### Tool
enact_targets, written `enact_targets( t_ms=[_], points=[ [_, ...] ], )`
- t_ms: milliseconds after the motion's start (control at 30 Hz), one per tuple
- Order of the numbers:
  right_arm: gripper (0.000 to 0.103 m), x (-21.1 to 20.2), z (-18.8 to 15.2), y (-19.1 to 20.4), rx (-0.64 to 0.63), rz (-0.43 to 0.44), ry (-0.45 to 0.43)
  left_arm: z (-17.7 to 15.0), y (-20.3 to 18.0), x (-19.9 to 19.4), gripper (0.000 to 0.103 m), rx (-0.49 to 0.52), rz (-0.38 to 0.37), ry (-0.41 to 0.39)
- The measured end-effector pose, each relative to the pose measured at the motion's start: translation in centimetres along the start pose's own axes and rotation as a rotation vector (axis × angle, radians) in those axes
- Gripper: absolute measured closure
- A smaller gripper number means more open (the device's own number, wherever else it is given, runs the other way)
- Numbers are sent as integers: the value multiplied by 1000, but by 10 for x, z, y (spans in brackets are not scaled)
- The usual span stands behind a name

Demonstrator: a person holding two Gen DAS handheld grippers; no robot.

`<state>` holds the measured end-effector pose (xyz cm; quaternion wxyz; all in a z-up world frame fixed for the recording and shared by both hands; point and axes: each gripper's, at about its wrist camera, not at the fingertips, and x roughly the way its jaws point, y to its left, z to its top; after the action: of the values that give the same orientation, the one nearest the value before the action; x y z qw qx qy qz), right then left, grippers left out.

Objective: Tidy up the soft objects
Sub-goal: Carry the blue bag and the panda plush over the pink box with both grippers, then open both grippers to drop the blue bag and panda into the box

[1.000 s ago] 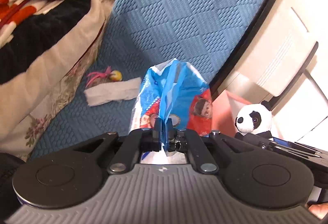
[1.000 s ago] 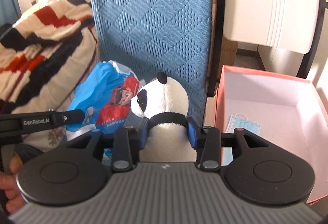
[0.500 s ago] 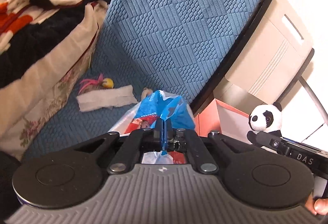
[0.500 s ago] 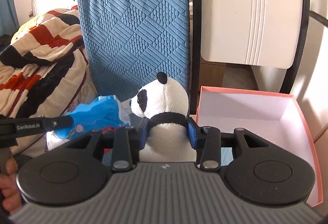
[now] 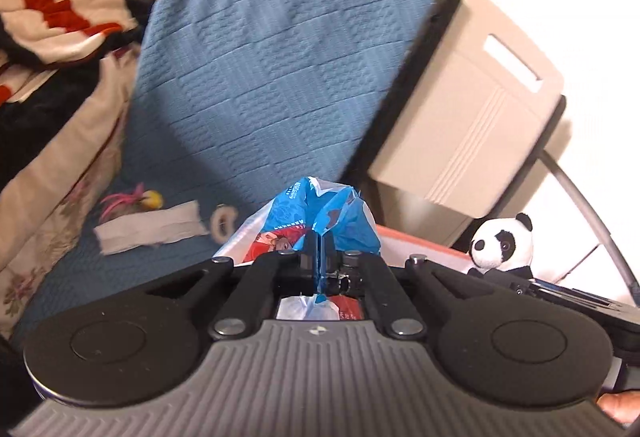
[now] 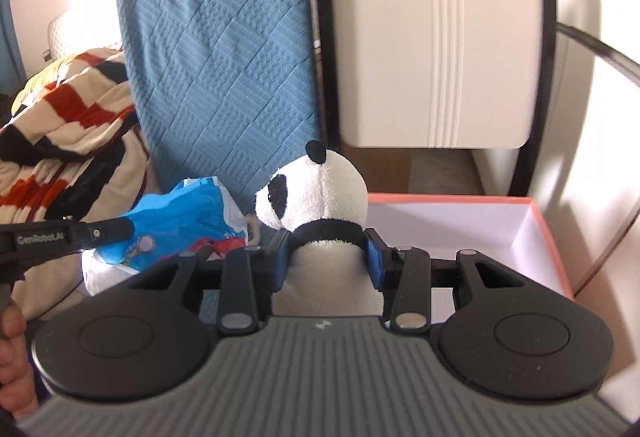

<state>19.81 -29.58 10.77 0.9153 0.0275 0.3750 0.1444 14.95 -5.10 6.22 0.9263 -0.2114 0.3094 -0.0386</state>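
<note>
My left gripper [image 5: 320,249] is shut on the top of a blue plastic bag [image 5: 316,213] with red print, which hangs below it over the blue seat. The bag also shows in the right wrist view [image 6: 180,221]. My right gripper [image 6: 327,253] is shut on a panda plush [image 6: 320,193] around its neck, held upright beside the pink box [image 6: 548,233]. The panda also shows at the right of the left wrist view [image 5: 502,241]. The box rim [image 5: 420,241] lies just beyond the bag.
A blue quilted seat back [image 5: 280,57] stands behind. On the seat lie a folded white cloth [image 5: 152,231], a pink and yellow item [image 5: 136,199] and a small ring [image 5: 224,219]. A striped blanket [image 5: 60,9] lies at left. A beige chair back [image 6: 436,57] stands behind the box.
Both grippers have risen and pulled back with their loads. The bag has lifted off the seat and hangs lower in view. The pink box now lies further below and ahead of the panda.
</note>
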Motion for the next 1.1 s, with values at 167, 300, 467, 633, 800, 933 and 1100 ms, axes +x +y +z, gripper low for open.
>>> enact_targets(
  t_ms=[167,300,467,633,800,933,1100],
  points=[
    [61,-14,8,-25,5,-30,-7,7,-33,9,102,9,-59,3],
    [61,-21,9,-50,7,-70,-6,1,-65,22,102,27,-104,15],
    [61,-20,-5,-86,41,-115,29,-22,-90,48,102,19,-158,78],
    [61,-5,-29,-119,102,-147,105,-44,-107,72,102,47,-151,149],
    [61,15,-59,-145,164,-161,193,-61,-118,93,102,69,-139,211],
    [61,27,-80,-159,191,-168,251,-78,-125,109,102,78,-132,258],
    [61,36,-98,-174,216,-169,296,-94,-132,126,102,99,-129,297]
  ],
)
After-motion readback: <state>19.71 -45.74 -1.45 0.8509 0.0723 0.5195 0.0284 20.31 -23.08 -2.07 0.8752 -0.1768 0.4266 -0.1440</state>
